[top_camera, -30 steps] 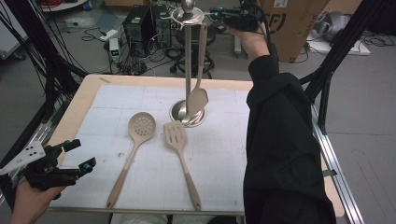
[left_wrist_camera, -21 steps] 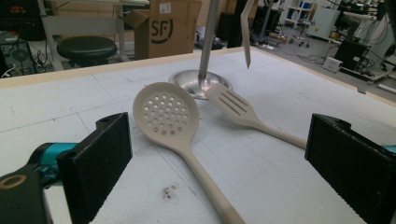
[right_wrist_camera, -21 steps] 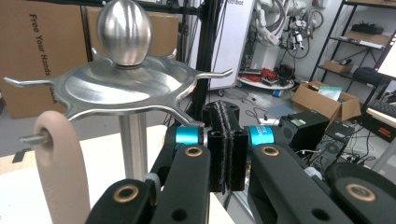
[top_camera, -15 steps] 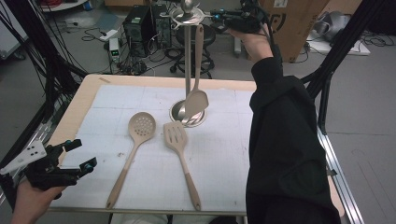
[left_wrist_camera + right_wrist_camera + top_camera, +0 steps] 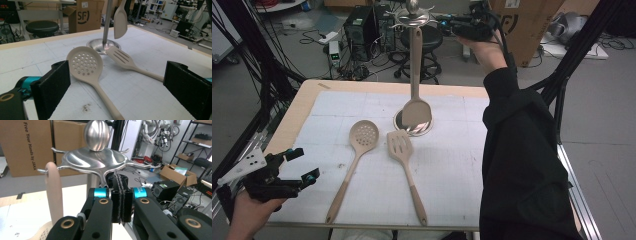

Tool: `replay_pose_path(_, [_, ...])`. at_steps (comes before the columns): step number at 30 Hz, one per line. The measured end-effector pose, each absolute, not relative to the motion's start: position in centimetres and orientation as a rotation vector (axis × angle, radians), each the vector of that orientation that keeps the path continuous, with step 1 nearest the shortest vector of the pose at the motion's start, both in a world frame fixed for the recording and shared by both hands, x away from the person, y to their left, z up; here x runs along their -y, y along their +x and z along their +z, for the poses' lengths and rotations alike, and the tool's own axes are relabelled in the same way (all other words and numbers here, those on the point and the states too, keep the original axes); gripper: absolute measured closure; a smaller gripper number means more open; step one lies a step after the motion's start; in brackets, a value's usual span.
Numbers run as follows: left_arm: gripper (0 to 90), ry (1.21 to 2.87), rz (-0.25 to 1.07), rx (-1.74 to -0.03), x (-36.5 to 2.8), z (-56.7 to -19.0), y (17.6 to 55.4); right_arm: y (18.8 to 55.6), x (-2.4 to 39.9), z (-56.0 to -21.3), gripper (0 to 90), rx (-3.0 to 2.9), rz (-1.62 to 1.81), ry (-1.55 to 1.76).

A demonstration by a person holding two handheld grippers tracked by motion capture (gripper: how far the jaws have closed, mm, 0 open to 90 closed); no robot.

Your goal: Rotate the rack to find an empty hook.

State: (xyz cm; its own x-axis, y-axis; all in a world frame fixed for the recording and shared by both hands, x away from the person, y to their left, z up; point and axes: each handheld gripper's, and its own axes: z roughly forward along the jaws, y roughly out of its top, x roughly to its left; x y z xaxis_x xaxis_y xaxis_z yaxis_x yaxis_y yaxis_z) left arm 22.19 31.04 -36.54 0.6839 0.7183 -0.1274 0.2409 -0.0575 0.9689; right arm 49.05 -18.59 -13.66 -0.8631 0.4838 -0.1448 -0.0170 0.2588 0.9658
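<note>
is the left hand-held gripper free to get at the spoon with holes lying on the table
Probably yes. The left hand-held gripper has its jaws wide open and points at the spoon with holes, with bare table between them. The slotted spatula lies beside it, apart from it.

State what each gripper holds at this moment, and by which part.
Nothing is held. The left gripper is open over the table edge; the right gripper has its fingers pressed together, empty, beside the rack top.
</note>
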Motion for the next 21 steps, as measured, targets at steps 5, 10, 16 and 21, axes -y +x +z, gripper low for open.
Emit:
replay_pose_path(5, [7.8, 1.627, 0.459, -0.783, -30.6, -36.4, 22.4, 48.3, 18.6, -13.6, 90.0, -2.122, 1.62, 0.415])
replay_pose_path(10, [7.8, 1.636, 0.446, -0.768, -30.0, -36.5, 22.7, 47.5, 18.5, -13.6, 90.0, -2.133, 1.604, 0.405])
replay_pose_path(16, [7.8, 1.641, 0.439, -0.755, -29.6, -36.4, 22.9, 46.6, 17.8, -13.3, 90.0, -2.144, 1.598, 0.374])
replay_pose_path(21, [7.8, 1.636, 0.44, -0.747, -29.6, -36.2, 22.9, 46.1, 17.4, -13.2, 90.0, -2.147, 1.596, 0.357])
